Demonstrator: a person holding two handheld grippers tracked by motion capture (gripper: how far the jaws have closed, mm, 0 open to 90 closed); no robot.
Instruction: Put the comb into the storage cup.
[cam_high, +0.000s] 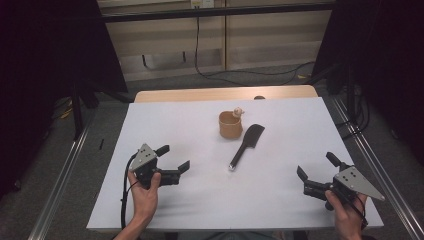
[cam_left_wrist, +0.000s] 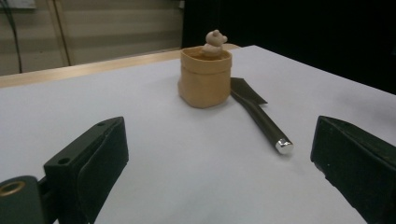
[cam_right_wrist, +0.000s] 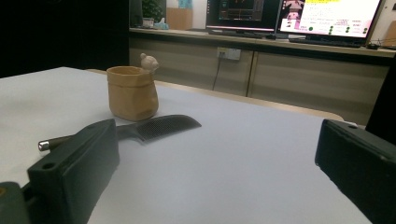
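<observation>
Grippers wait at the near edge of the white table (cam_high: 165, 210): the left gripper (cam_high: 176, 163) and the right gripper (cam_high: 314, 172) both hover with jaws spread wide, holding nothing. Farther in lies a black spatula (cam_high: 246, 145), its blade just beside a tan cup (cam_high: 230, 125) with a small figure (cam_high: 238, 112) on its rim. A clean pickup likely means closing across the slim handle, well clear of the cup.

White table (cam_high: 200, 190): tan cup (cam_high: 230, 125) upright, black spatula (cam_high: 246, 145) flat, touching it.
</observation>
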